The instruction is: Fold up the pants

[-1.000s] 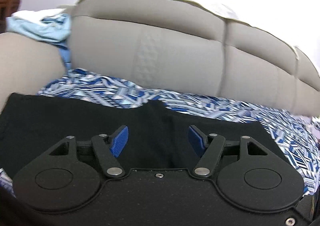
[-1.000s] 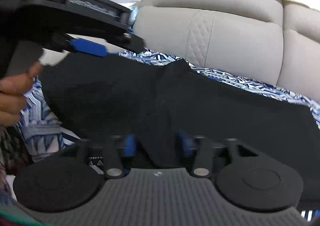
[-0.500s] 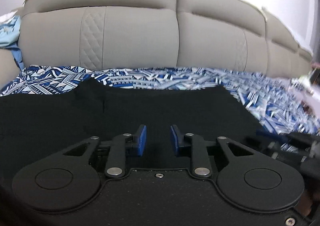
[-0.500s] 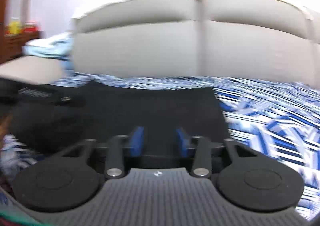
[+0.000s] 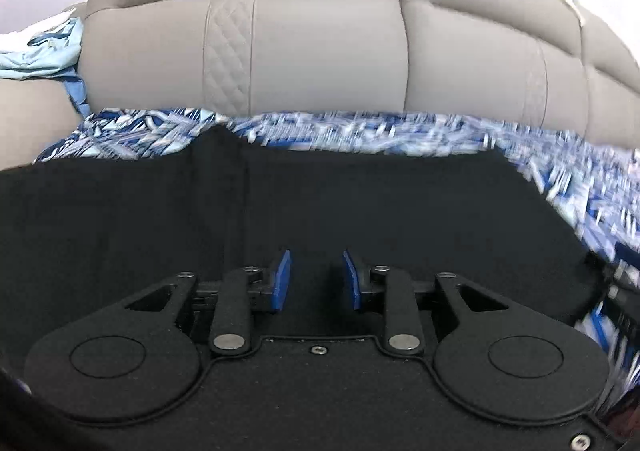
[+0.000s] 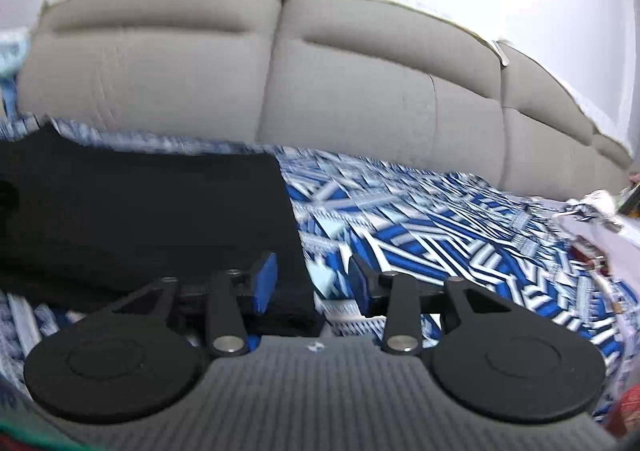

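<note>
One pair of black pants in front of you, two grippers on it, and one patterned blue-and-white bedsheet under everything. The pants lie flat on that sheet, spread across the bed just short of the padded grey headboard, with a small peak along their far edge in the left wrist view. The cloth is plain, dark and smooth (no crease or seam that can be made out).

Your left gripper hangs over the middle of the pants, its blue pads standing a narrow gap apart. Its jaws have just opened a touch, and black cloth shows behind that gap; nothing looks pinched.

Your right gripper sits at the right-hand edge of the pants, one pad over the black cloth, the other over the sheet. Its jaws have just been opening and stand about half apart, gripping nothing. A heap of pale blue cloth lies at the far left by the headboard.
</note>
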Available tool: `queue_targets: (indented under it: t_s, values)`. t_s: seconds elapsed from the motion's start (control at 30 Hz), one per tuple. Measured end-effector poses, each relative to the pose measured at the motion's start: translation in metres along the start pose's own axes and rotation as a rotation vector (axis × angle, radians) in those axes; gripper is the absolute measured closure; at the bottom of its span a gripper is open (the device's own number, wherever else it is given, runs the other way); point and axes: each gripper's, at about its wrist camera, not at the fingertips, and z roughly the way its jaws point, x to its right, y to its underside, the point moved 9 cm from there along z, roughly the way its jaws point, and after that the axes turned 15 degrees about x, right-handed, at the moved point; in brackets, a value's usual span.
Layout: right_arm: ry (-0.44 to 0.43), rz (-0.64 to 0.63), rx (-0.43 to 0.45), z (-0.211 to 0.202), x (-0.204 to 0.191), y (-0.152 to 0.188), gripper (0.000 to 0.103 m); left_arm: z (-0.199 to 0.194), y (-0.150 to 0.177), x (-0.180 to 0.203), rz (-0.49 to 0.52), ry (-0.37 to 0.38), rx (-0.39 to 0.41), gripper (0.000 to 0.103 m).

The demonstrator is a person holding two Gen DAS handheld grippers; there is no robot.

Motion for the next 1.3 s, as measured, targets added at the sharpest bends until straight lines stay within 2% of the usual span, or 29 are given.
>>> queue_targets:
  t_s: [0.13, 0.33, 0.5, 0.67, 0.9, 1.0, 1.07, 1.13, 1.17, 1.23, 1.3]
  values:
    - [-0.098, 0.048, 0.051, 0.005, -0.018, -0.016, 0.032, 0.022, -0.029, 0.012, 0.001, 0.022, 0.012, 0.073]
    - [-0.174, 0.103, 0.005, 0.027, -0.044, -0.013, 0.024, 0.065, -0.037, 0.025, 0.067, 0.01, 0.002, 0.073]
    - [-0.184, 0.086, -0.015, 0.041, -0.054, -0.008, 0.02, 0.092, -0.025, 0.02, 0.066, -0.029, -0.058, 0.073]
    - [-0.176, 0.103, -0.059, 0.046, -0.055, 0.0, 0.016, 0.103, -0.023, 0.016, 0.08, -0.053, -0.046, 0.072]
    - [-0.173, 0.104, -0.058, 0.046, -0.056, 0.001, 0.01, 0.11, -0.026, 0.005, 0.026, -0.075, -0.052, 0.067]
    - [-0.17, 0.095, -0.059, 0.047, -0.058, 0.001, 0.005, 0.099, -0.031, 0.001, -0.009, -0.066, -0.068, 0.059]
    - [-0.168, 0.092, -0.06, 0.048, -0.058, 0.001, 0.001, 0.084, -0.036, -0.003, -0.024, -0.053, -0.046, 0.051]
    - [-0.168, 0.092, -0.054, 0.047, -0.058, 0.001, 0.0, 0.065, -0.042, -0.011, -0.028, -0.048, -0.019, 0.037]
    - [-0.167, 0.092, -0.049, 0.046, -0.058, 0.0, 0.0, 0.053, -0.045, -0.016, -0.031, -0.047, -0.005, 0.034]
    - [-0.164, 0.091, -0.033, 0.044, -0.058, -0.001, 0.0, 0.034, -0.048, -0.027, -0.035, -0.049, 0.017, 0.022]
    - [-0.166, 0.1, -0.018, 0.041, -0.059, -0.003, 0.0, 0.012, -0.049, -0.041, -0.042, -0.062, 0.039, 0.018]
